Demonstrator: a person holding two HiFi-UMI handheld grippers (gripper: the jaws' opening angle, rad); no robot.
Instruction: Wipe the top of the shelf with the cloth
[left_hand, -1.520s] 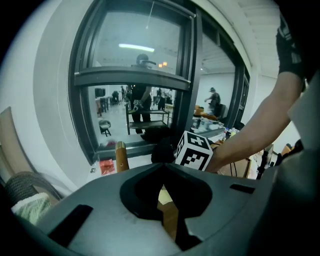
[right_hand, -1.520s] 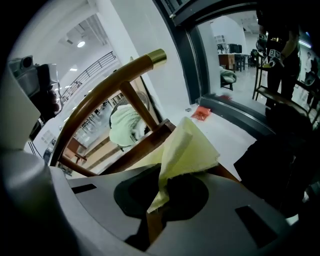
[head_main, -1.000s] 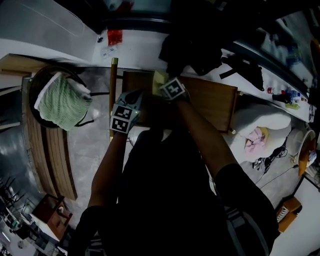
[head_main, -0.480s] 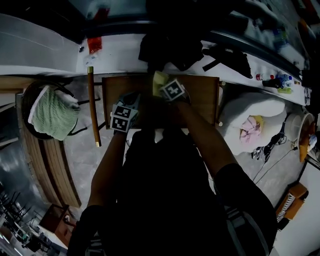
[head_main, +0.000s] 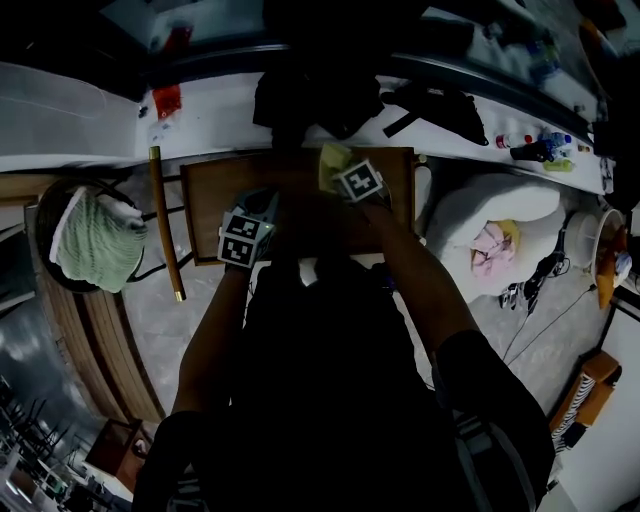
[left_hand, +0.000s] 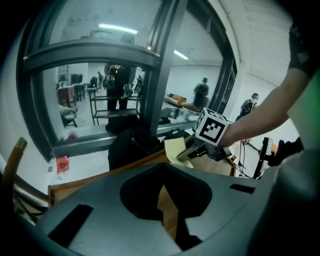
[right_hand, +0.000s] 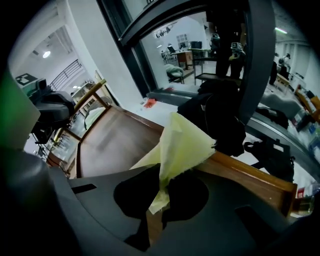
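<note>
Under the window, a white counter runs along the wall, with a brown wooden shelf butted up to it. Shelf top is flat and glossy, with a raised lip on the far edge. White beanbag is right of the shelf. Black bag sits on the counter just behind the shelf. To the left are a round basket with something green and knit-looking and a wooden stick.

Right hand-held gripper is over the shelf's far edge, jaws clamped on the cloth. Cloth is pale yellow and thin. One end is bunched in the jaws, and the rest fans up and out as a creased flap with a ragged edge. Can't tell if it touches the wood.

Left hand-held gripper is low over the shelf's near-left part, jaws almost together, nothing between them, only wood showing through the slit.

Each gripper's cube carries black-and-white square markers. Small red pack is on the counter, print too small to read.
</note>
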